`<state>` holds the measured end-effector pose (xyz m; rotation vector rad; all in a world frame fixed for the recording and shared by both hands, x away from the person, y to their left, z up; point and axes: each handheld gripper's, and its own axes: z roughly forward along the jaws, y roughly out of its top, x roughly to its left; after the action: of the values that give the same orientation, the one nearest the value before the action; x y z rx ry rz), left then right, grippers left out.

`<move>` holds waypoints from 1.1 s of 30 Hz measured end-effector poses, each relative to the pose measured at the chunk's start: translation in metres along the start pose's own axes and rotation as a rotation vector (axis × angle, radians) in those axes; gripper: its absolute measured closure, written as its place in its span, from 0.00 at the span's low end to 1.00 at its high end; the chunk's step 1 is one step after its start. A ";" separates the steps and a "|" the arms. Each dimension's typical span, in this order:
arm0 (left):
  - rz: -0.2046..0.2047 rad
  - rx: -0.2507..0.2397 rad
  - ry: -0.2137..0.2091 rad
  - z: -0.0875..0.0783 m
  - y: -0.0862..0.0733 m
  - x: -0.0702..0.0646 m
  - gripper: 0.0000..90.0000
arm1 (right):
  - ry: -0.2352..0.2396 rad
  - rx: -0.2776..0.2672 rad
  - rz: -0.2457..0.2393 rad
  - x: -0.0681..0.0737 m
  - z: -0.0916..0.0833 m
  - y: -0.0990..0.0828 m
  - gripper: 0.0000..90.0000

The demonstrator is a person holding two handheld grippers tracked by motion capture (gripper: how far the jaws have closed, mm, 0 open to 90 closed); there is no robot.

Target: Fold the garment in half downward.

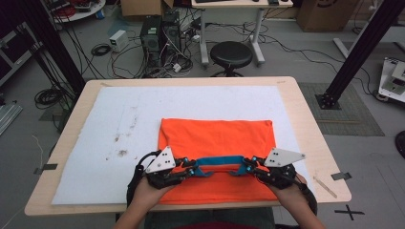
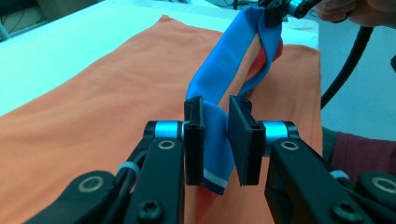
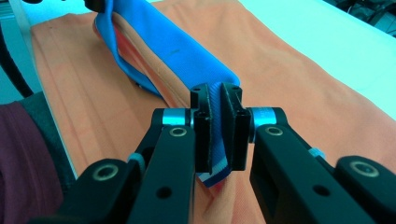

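The right gripper (image 3: 215, 133) is clamped hard on the blue ribbed collar band (image 3: 184, 51) of the folded orange knit shirt (image 3: 299, 88): both black pads press flat on the fabric, and a white-striped blue edge pokes out below them. In the high view the right gripper (image 1: 248, 167) sits at about five o'clock on the table.

Over to the left gripper (image 2: 217, 140). Its jaws stand a little apart; the blue collar band (image 2: 233, 51) hangs between them, lying against the pad on the view's left, while a gap shows at the other pad, so that one is no firm grip. The left gripper (image 1: 192, 170) shows at about seven o'clock, facing its partner.

Between the two, the collar band (image 1: 219, 162) runs as a narrow blue strip, lifted off the cloth below and pulled fairly straight, its orange inner side showing where it twists.

The orange shirt (image 1: 217, 138) lies folded into a neat rectangle, smooth with faint creases, from the table's centre down to its six o'clock edge. It rests on a white felt-like mat (image 1: 114, 124), stained with dark specks toward nine o'clock, which covers most of the pale wooden table (image 1: 310, 138).

A person's hands come in from six o'clock, behind each gripper.
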<state>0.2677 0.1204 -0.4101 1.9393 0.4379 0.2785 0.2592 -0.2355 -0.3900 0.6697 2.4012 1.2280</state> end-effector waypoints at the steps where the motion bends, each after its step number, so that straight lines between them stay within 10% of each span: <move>1: 0.003 0.000 -0.001 0.000 0.000 0.000 0.83 | 0.002 0.000 0.000 0.000 0.000 0.000 0.94; 14: -0.016 -0.074 0.032 -0.028 0.007 -0.006 0.73 | -0.022 -0.055 0.003 0.009 -0.022 -0.004 0.86; 33: -0.139 -0.059 0.184 -0.027 -0.006 0.036 0.44 | -0.107 -0.041 0.109 -0.032 -0.021 -0.012 0.68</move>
<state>0.2887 0.1605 -0.4048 1.8229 0.6756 0.3769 0.2719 -0.2732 -0.3847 0.8419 2.2721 1.2479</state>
